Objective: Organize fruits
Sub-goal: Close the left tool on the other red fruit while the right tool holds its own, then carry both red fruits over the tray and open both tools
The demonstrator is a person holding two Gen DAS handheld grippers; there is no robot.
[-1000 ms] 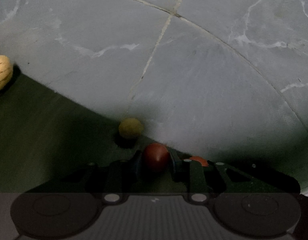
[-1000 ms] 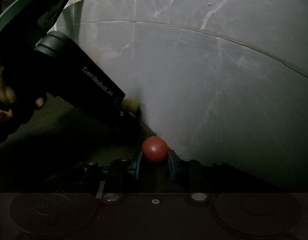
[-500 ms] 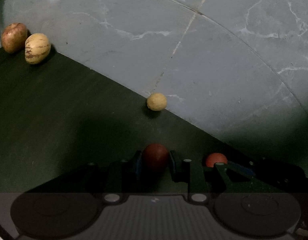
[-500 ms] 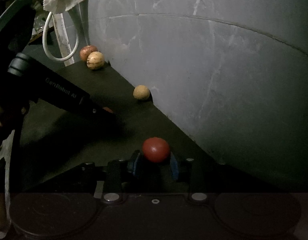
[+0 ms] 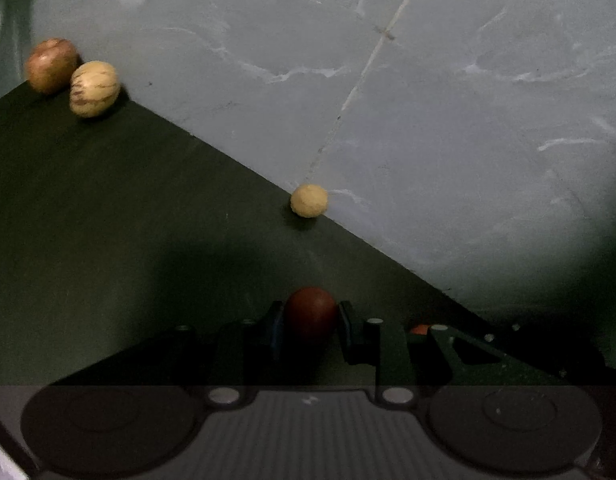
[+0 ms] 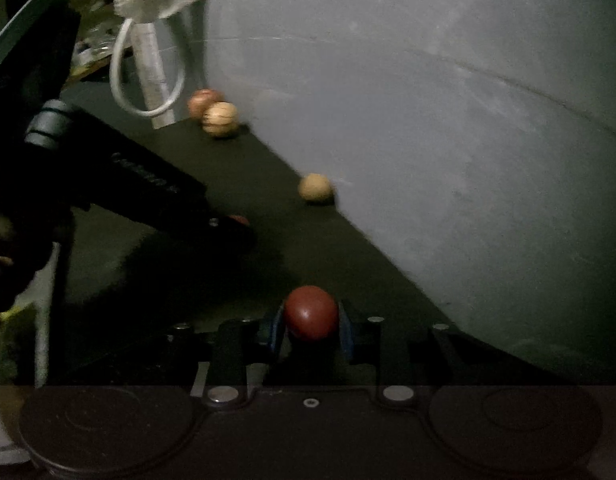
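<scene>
Far left in my left wrist view, a reddish-brown fruit (image 5: 50,65) touches a pale striped fruit (image 5: 94,88), both on the dark table (image 5: 128,208) against the grey marble wall (image 5: 447,100). Further right along the wall's base sits a small tan round fruit (image 5: 309,200), well apart from that pair. My left claw (image 5: 311,322) is clamped on a dark red fruit (image 5: 311,314). To its right, a sliver of orange-red peeks out behind the claw's frame; I cannot tell what it is.

In my right wrist view, the left tool's dark body fills the left side. My right claw (image 6: 311,320) grips a red fruit (image 6: 311,312) above the table.
</scene>
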